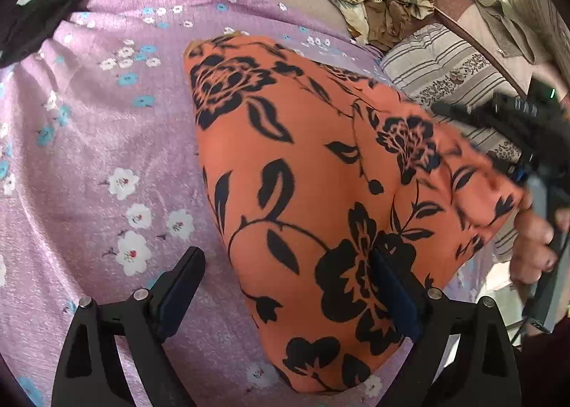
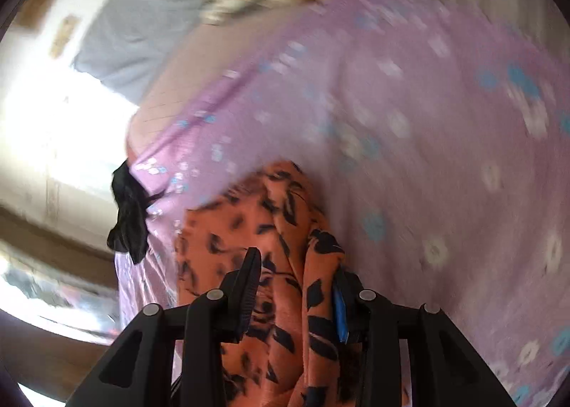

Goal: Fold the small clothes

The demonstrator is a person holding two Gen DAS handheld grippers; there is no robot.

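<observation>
Left wrist view: sharp, even daylight, soft shadows, only the right claw (image 1: 463, 114) at the right edge smeared. Right wrist view: heavy motion blur across the purple bedsheet (image 2: 409, 129), blown-out white glare at left from a window (image 2: 53, 143). Both frames bend with fisheye distortion, dark vignette corners.

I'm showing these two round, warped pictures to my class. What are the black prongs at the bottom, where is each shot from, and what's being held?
Each picture comes from a wide-angle camera on a handheld two-finger gripper. The prongs are its fingers. The left gripper is open over an orange flowered garment lying on a purple floral sheet. The right gripper has bunched orange cloth between its fingers; blur hides how tightly it clamps. A black garment lies at the sheet's edge.
</observation>
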